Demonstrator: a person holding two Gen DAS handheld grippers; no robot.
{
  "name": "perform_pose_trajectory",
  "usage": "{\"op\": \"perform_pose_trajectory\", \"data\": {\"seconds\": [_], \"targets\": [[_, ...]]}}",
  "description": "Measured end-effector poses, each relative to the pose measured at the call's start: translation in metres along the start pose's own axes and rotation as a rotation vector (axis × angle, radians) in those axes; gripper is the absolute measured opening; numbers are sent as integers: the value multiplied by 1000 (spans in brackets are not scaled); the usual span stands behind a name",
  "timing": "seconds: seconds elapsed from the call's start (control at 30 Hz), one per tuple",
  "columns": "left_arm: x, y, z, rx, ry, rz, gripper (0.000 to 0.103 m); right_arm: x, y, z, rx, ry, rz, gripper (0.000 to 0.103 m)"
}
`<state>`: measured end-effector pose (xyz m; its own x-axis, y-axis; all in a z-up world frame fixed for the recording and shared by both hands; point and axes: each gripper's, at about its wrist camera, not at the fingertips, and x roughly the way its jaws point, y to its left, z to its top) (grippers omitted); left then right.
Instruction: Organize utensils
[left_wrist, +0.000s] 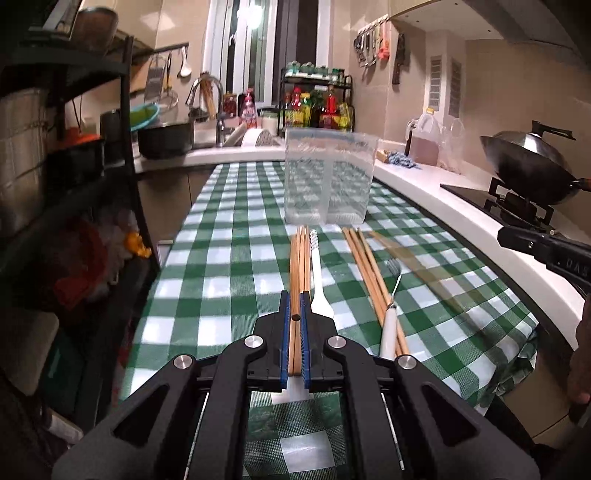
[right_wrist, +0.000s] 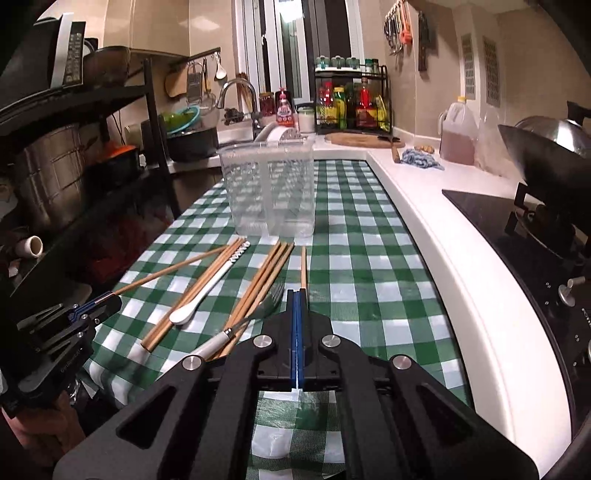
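Note:
My left gripper (left_wrist: 294, 295) is shut on a wooden chopstick (left_wrist: 295, 328) that points ahead toward the clear divided container (left_wrist: 328, 177). On the checked cloth beside it lie more chopsticks (left_wrist: 369, 273), a white spoon (left_wrist: 317, 280) and a white-handled fork (left_wrist: 390, 295). My right gripper (right_wrist: 297, 293) is shut on one chopstick (right_wrist: 303, 266), lifted off the cloth and aimed at the container (right_wrist: 269, 192). That stick shows as a blur (left_wrist: 417, 266) in the left wrist view. The left gripper (right_wrist: 107, 301) appears at the left with its chopstick (right_wrist: 170, 273). The spoon (right_wrist: 207, 291), fork (right_wrist: 258, 310) and loose chopsticks (right_wrist: 258, 284) lie between the grippers.
The green-checked table (right_wrist: 351, 240) meets a white counter (right_wrist: 443, 236) on the right, with a stove and wok (right_wrist: 546, 155). A black shelf rack (left_wrist: 122, 147) stands along the left. A sink, tap and bottle rack (right_wrist: 351, 103) are behind the container.

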<state>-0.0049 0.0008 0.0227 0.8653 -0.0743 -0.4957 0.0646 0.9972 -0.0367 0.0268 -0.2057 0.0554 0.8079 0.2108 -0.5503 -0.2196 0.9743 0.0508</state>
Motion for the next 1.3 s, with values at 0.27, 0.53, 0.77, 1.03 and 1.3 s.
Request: {"op": "perform_pose_trajectory", "data": {"seconds": [0.27, 0.53, 0.77, 1.03, 1.3], "targets": [[-1, 1, 2, -7, -1, -8, 5, 12, 7, -8, -40, 57, 6, 6], [5, 6, -4, -39, 28, -24, 5, 54, 2, -43, -13, 238, 6, 30], [6, 9, -6, -55, 39, -36, 5, 70, 5, -59, -45, 293, -9, 14], [5, 10, -5, -53, 34, -34, 5, 67, 8, -57, -50, 291, 5, 5], [1, 9, -3, -49, 16, -29, 5, 34, 6, -29, -35, 154, 4, 4]]}}
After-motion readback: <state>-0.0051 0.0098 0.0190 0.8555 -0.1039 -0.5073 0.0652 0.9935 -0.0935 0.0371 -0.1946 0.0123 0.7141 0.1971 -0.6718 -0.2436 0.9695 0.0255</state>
